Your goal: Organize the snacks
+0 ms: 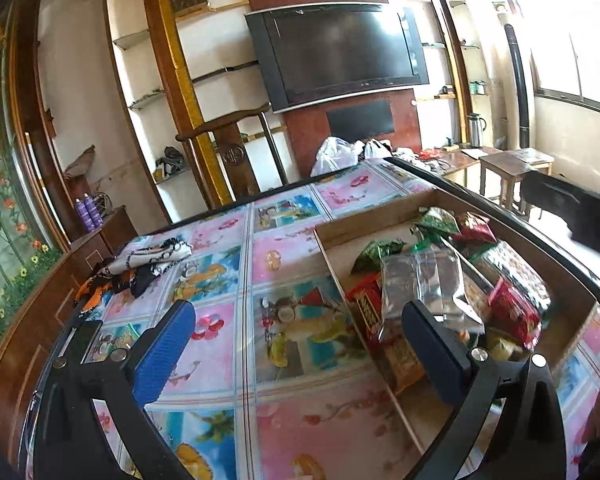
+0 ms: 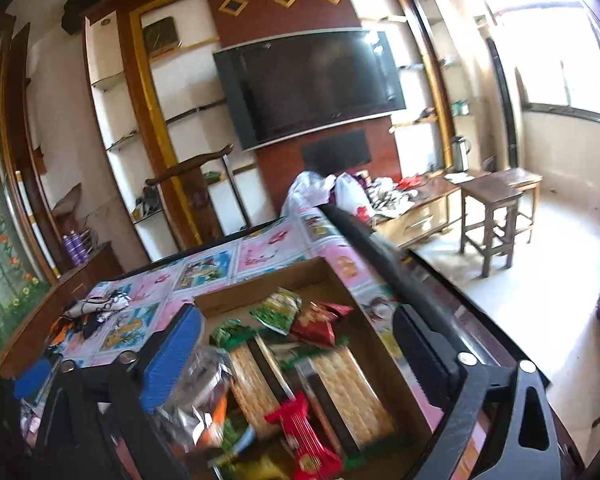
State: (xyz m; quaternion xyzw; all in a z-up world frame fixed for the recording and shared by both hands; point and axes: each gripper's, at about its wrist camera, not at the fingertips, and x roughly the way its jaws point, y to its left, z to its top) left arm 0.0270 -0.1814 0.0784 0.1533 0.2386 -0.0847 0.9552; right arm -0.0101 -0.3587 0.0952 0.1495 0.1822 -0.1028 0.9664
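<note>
Crinkly foil and clear plastic snack packets piled in cardboard box on table's right side; light, slippery, crushable crackers, so probably best pinched by sealed edges; left gripper and right gripper both splayed wide, holding nothing.

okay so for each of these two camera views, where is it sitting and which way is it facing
Left wrist: on the left claw, looking across the table toward the TV, box to its right; both fingers show, open.
Right wrist: on the right claw, over the box of snacks, facing the TV; both fingers show, open.
Shared: box, snacks, table, TV, stool.
</note>
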